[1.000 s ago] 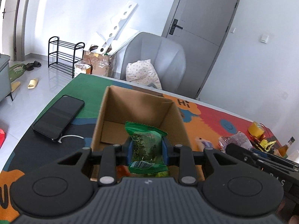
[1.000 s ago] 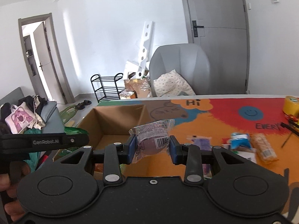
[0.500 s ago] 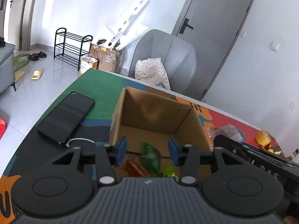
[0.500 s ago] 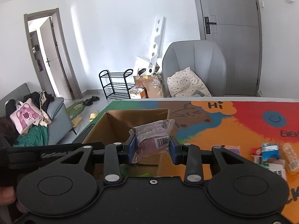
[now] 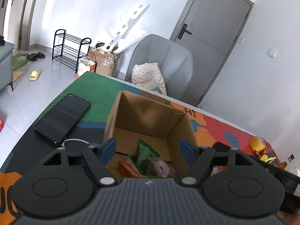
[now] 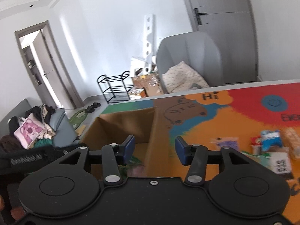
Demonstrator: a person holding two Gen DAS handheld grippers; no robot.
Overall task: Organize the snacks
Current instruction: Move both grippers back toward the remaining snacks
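Presently the left gripper (image 5: 148, 148) stands wide, its jaws opening, with nothing gripped between the blue pads; it hangs over the near edge of the cardboard box (image 5: 150, 116). Below and just ahead of its fingertips, inside the box, lie three snacks: a green packet (image 5: 145, 154) of crinkled glossy film standing on edge, an orange-red packet (image 5: 126, 166) flat to its left, and a pale purple packet (image 5: 161, 168) in clear wrap to its right, blurred. The green packet touches both neighbours. The box is plain brown corrugated board, rectangular, open-topped, with upright walls and a matt surface. To the left of the left gripper, well apart from the box, a black phone (image 5: 62, 118) with a smooth glass face lies flat on the table mat (image 5: 97, 91), a white cable at its near end. The right gripper (image 6: 155, 150) is moderately apart, its jaws opening, and nothing sits between its blue pads; the nearest corner of the box (image 6: 131, 123) shows through the gap, with the box's interior to the left. To the right of this gripper, well apart, a loose group of packets (image 6: 271, 142) lies on the mat, too blurred to identify individually. The mat (image 6: 234, 123) is flat and printed in green, orange, red and blue patches with cartoon outlines.
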